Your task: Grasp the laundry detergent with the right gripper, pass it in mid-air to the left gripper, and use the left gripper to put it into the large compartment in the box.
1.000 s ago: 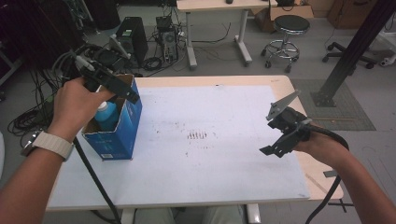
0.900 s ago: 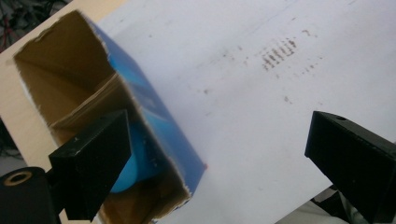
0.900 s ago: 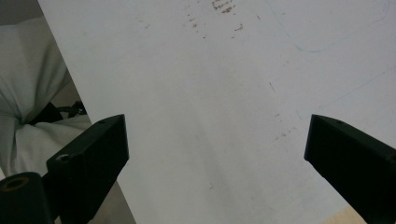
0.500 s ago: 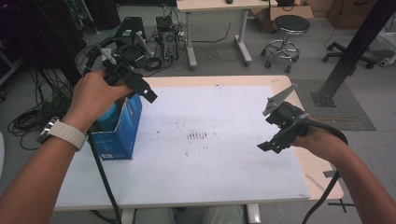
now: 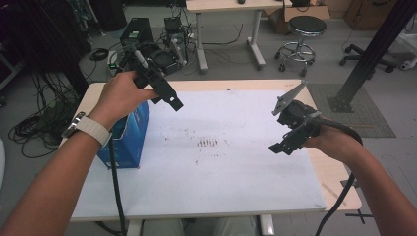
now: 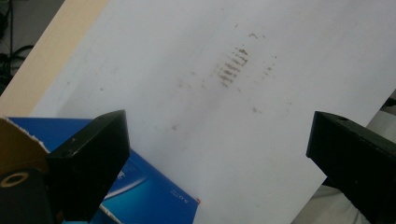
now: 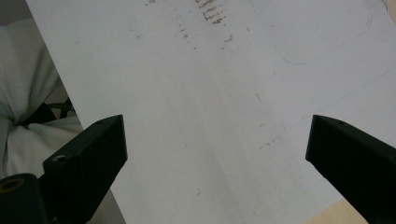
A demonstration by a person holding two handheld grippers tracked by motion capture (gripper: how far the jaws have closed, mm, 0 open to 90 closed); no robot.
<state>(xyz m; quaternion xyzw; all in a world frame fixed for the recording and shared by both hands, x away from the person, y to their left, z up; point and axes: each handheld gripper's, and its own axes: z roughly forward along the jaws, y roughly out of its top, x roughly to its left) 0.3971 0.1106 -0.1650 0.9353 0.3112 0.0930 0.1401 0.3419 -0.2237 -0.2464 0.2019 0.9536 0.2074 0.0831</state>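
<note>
Lifted now, the left gripper hangs above the bench's far left area, higher and further toward the middle than a second ago, when it sat right over the blue box. Its jaws stand wide apart with nothing between them. That box stands on the bench near the left edge, below the left hand; in the left gripper view its blue top peeks out beside the left jaw. The right gripper hovers near the right edge, about where it was, jaws also spread wide and empty.

A white sheet covers most of the wooden bench, smudged with a patch of dark marks near the middle. The middle and front of the sheet lie bare between the two hands. Beyond the far edge sit tangled cables on the floor, a second table, a black stool and a dark slanted post.
</note>
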